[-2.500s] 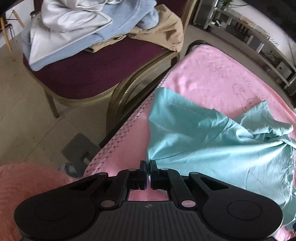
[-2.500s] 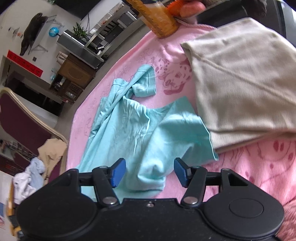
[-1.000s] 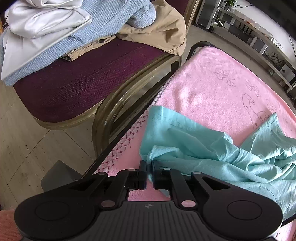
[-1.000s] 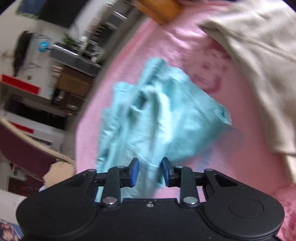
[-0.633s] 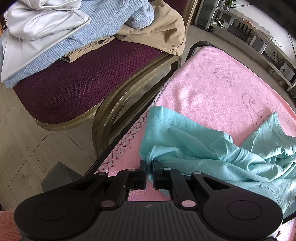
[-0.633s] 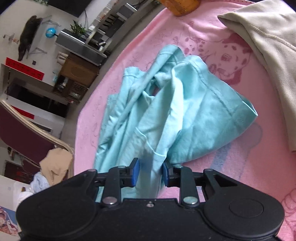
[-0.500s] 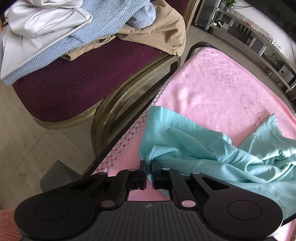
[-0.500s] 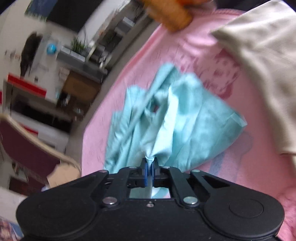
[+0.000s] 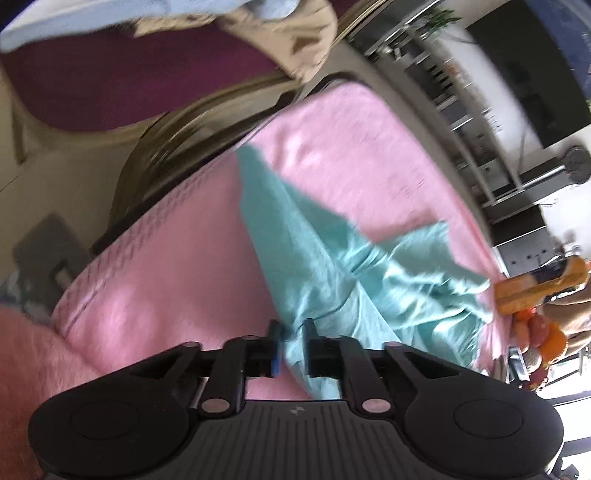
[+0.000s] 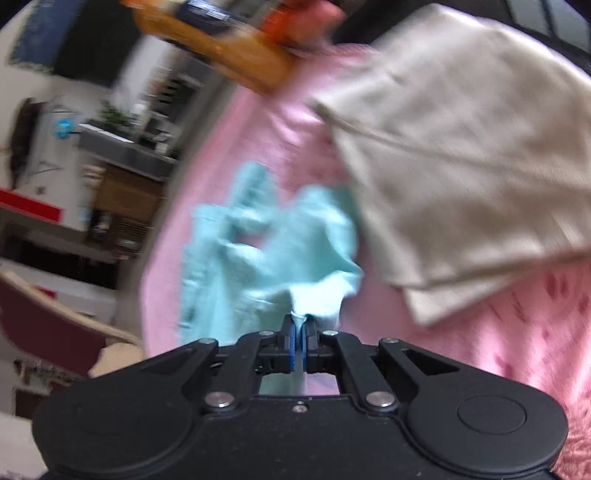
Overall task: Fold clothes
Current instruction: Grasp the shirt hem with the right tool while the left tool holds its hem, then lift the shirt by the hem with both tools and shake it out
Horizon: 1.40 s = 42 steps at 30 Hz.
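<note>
Both your views are motion-smeared. Left wrist: the chair and its clothes pile are cut off by the top edge; the orange item at right is too blurred to ID. Right wrist: the beige garment runs off the right edge, and your teal shirt has no readable folds or seams.

I see the garment as a plain pale teal, no print that I can make out. Under it the blanket is pink, with a woven diamond border at its edge and darker pink printed marks in the right wrist view. My left claw and right claw are black with blue pads. The folded cloth is beige. The chair seat is maroon, its frame dull gold.
</note>
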Available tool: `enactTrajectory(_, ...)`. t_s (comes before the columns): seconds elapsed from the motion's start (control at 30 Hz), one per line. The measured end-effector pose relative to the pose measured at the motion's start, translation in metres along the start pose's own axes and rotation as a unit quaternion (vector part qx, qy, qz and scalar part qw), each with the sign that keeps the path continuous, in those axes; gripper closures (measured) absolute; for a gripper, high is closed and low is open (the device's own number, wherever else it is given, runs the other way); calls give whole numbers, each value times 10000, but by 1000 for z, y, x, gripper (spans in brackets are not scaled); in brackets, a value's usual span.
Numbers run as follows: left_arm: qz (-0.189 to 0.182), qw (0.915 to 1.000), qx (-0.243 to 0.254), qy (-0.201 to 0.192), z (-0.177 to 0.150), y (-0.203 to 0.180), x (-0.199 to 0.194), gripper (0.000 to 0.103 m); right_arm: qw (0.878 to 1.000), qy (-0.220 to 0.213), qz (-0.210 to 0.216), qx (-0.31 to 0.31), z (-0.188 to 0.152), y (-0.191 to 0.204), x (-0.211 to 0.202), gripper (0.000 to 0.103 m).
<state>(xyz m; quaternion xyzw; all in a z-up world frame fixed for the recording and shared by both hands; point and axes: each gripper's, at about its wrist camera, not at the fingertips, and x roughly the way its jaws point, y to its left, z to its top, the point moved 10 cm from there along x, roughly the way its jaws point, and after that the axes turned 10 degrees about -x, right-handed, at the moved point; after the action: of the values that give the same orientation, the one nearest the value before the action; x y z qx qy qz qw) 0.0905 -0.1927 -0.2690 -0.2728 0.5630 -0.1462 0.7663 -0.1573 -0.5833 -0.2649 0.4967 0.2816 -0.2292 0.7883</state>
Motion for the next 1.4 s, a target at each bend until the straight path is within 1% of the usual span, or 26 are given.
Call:
enactTrajectory(0.03,10,10000,-6,-42,0,0,-1,65,10000,27,-38,-9,-1,-2,2,100)
enactTrajectory(0.1,45,9999,31,-159,1,0,-3,64,9999,75,-109,-30,-4,-4,7,99)
enactTrajectory(0.2,169,9995,154,-209,1,1,0,62,9999,65,-79,-62,-5,-3,8,99)
enactTrajectory(0.33,569,9971,476,-148,-4,10,13,61,9999,100,-72,-60,-8,-3,10,99)
enactTrajectory(0.4,620,9962,579,-171,-4,11,16,60,9999,87,-42,-71,-6,-3,9,98)
enactTrajectory(0.5,611,9936,919,-249,-4,-1,23,54,9999,84,-19,-89,-6,-2,8,98)
enactTrajectory(0.57,632,9911,1140,-281,-5,-9,29,53,9999,81,-18,-128,-6,-1,8,98)
enactTrajectory(0.6,608,9909,1170,-272,-5,-11,29,54,9999,80,-18,-148,-6,-1,9,98)
enactTrajectory(0.63,584,9907,1199,-263,-6,-13,30,57,9998,82,-19,-168,-6,0,9,97)
enactTrajectory(0.67,524,9913,1184,-239,-7,-14,30,64,9998,84,-19,-185,-6,0,9,97)
enactTrajectory(0.7,407,9930,1096,-188,-8,-14,28,68,9998,87,-7,-181,-6,0,9,97)
enactTrajectory(0.73,290,9944,1008,-138,-9,-13,25,74,9998,90,3,-166,-6,0,10,96)
enactTrajectory(0.83,-151,9969,772,-72,-10,-16,16,74,9999,99,37,-121,-6,-1,10,96)
enactTrajectory(0.9,-416,9966,711,-34,-10,-21,13,69,9998,99,49,-140,-6,0,11,96)
enactTrajectory(0.93,-403,9967,709,-18,-11,-21,15,64,9998,101,58,-153,-6,1,11,96)
enactTrajectory(1.03,-64,9979,630,91,-13,-13,29,66,9997,107,67,-193,-6,2,11,96)
enactTrajectory(1.1,-2,9988,476,80,-9,-8,33,67,9997,102,73,-203,-6,2,11,96)
enactTrajectory(1.17,26,9990,444,20,-6,-7,32,68,9997,98,80,-214,-6,2,11,96)
enactTrajectory(1.2,42,9990,441,3,-6,-6,33,70,9997,96,83,-219,-6,2,11,96)
enactTrajectory(1.23,51,9991,421,4,-5,-5,33,76,9997,94,86,-224,-6,3,11,96)
enactTrajectory(1.3,26,9994,342,31,-4,-3,33,80,9996,89,93,-235,-5,3,11,96)
enactTrajectory(1.33,8,9996,284,48,-3,-2,34,84,9996,87,96,-240,-5,3,11,96)
enactTrajectory(1.37,2,9997,231,58,-2,0,34,92,9996,85,99,-246,-5,3,11,96)
enactTrajectory(1.4,-16,9998,180,66,-1,2,33,95,9996,83,102,-251,-5,3,11,96)
